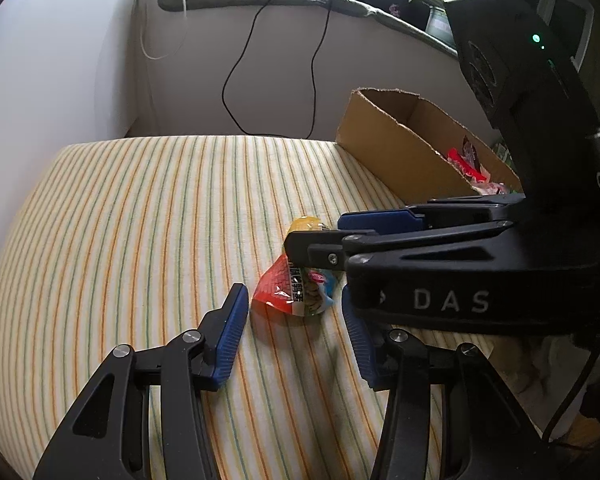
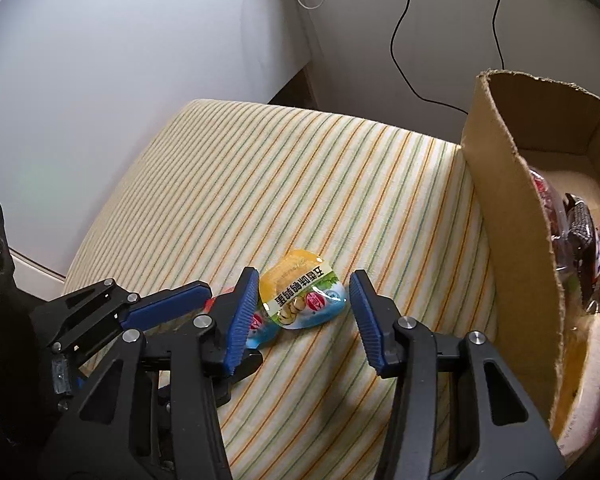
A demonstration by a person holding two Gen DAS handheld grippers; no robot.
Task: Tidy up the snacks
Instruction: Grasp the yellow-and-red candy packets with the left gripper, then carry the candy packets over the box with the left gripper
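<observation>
Two small snack packets lie side by side on the striped cloth (image 1: 140, 220). The red packet (image 1: 288, 292) sits between the blue pads of my left gripper (image 1: 293, 296), which is open with a narrow gap on each side. The yellow packet (image 2: 300, 296) lies between the pads of my right gripper (image 2: 303, 280); the left pad is at its edge and a strip of cloth shows at the right pad, so it is open. In the left wrist view my right gripper (image 1: 314, 234) reaches in from the right and covers most of the yellow packet (image 1: 304, 224).
An open cardboard box (image 2: 512, 216) (image 1: 400, 148) stands on the cloth to the right and holds several wrapped snacks (image 2: 580, 240). The cloth (image 2: 260, 184) ends at a pale wall with hanging black cables (image 1: 240, 80). One of the left gripper's fingers (image 2: 168, 306) crosses under my right gripper.
</observation>
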